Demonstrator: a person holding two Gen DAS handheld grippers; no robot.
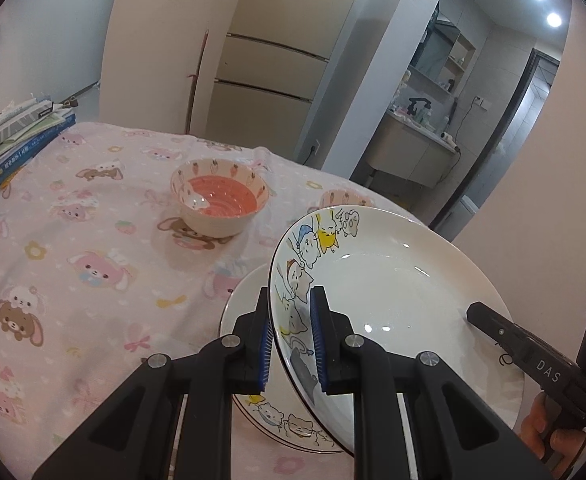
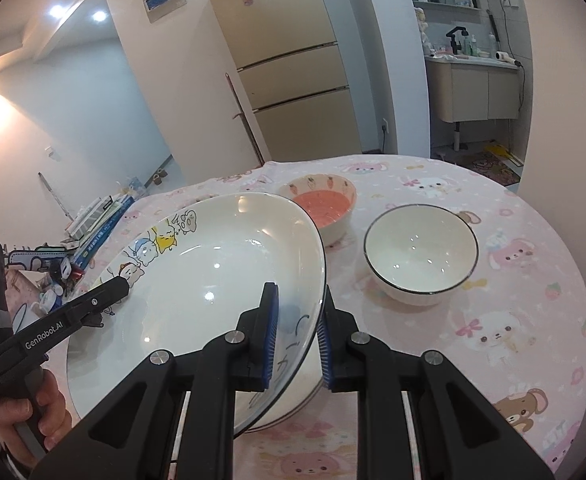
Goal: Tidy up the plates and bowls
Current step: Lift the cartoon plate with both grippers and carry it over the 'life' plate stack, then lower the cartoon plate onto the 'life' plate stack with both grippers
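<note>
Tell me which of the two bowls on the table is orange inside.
The carrot-patterned bowl, farther back just behind the held plate, has an orange inside. The other bowl is plain white with a thin dark rim line.

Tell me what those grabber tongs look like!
Both tongs, left and right, are black plastic with blue ribbed pads and shiny silver bolts. White letters on their sides read "GenRobot.AI" and "DAS". Each has a black handle.

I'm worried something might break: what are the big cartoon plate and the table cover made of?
The cartoon plate, held at both rims by the left tongs and right tongs, looks like glazed ceramic: glossy white with sharp light glints and a thin dark rim. The table cover seems a soft, matte printed fabric, slightly rumpled.
</note>
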